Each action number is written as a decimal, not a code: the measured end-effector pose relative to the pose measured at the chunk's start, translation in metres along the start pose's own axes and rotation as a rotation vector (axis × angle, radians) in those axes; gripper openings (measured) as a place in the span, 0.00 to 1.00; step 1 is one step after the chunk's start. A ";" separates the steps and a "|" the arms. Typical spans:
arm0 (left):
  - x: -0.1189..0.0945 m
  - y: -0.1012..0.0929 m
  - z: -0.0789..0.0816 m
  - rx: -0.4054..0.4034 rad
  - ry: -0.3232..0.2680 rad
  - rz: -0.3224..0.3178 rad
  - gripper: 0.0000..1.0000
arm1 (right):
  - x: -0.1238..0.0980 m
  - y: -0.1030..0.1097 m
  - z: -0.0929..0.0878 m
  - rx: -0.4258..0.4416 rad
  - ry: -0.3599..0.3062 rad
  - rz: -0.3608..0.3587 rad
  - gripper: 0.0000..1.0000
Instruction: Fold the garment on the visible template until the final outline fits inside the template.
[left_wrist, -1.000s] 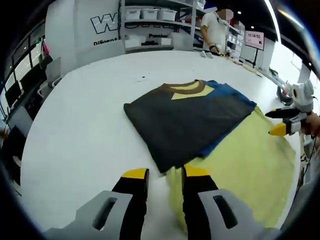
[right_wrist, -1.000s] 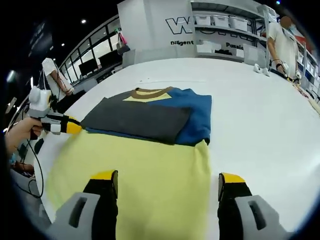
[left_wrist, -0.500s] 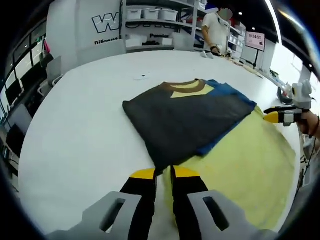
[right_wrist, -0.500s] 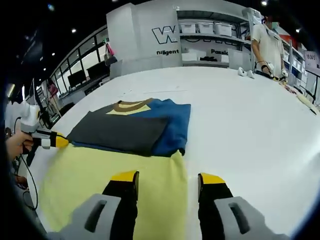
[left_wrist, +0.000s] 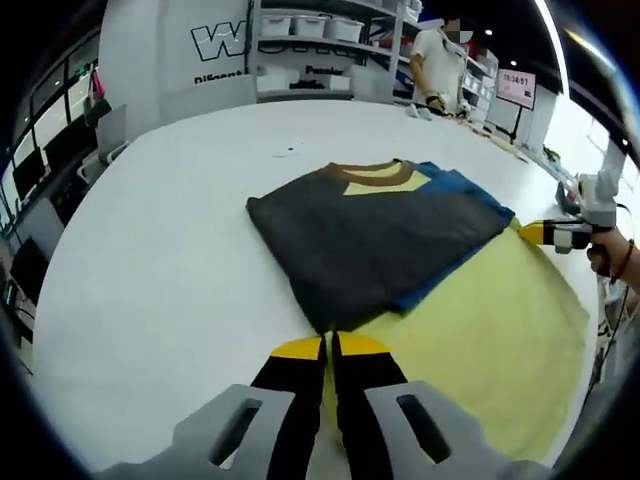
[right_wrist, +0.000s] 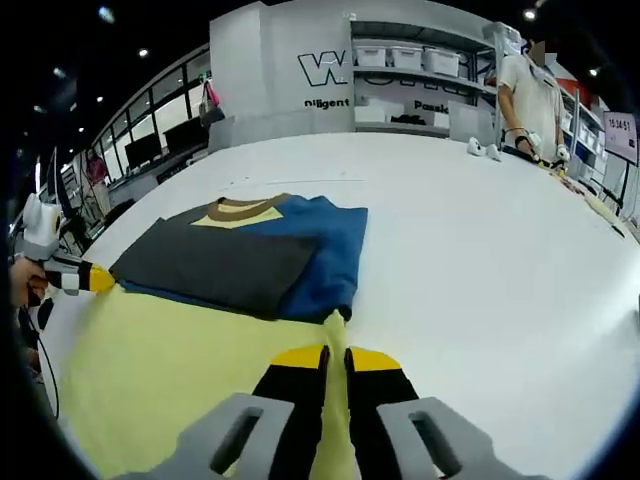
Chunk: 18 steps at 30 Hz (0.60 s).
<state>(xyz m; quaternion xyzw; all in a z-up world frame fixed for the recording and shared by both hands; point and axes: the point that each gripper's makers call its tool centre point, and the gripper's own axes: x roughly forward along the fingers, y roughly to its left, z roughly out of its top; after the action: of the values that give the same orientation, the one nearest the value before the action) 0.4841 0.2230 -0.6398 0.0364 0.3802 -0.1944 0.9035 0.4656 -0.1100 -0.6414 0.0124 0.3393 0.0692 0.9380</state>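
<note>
Yellow lower panel of the garment (right_wrist: 170, 360), lying on the white table (right_wrist: 480, 250) below its folded grey-and-blue upper part. Jaws of both grippers, parted a second ago, are now closed: right gripper (right_wrist: 335, 358) pinched on one yellow corner, left gripper (left_wrist: 328, 349) on the other. Template not discernible. Upward fold of the panel judged ready.

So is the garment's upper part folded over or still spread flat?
Folded: the garment has its dark grey side panel lapped across the blue body, collar showing, while the yellow lower part lies spread toward both grippers.
</note>
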 end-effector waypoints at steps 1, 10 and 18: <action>-0.001 0.001 -0.001 -0.004 -0.002 0.003 0.01 | 0.000 0.001 0.000 0.001 0.002 0.001 0.00; -0.010 0.020 -0.005 0.002 0.009 0.027 0.01 | -0.001 0.024 -0.002 -0.021 0.019 0.035 0.00; -0.017 0.035 -0.011 -0.003 0.019 0.033 0.01 | -0.001 0.040 -0.004 -0.029 0.026 0.079 0.00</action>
<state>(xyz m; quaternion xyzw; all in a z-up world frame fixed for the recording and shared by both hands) 0.4789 0.2631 -0.6383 0.0430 0.3882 -0.1783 0.9031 0.4572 -0.0703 -0.6406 0.0114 0.3496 0.1109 0.9302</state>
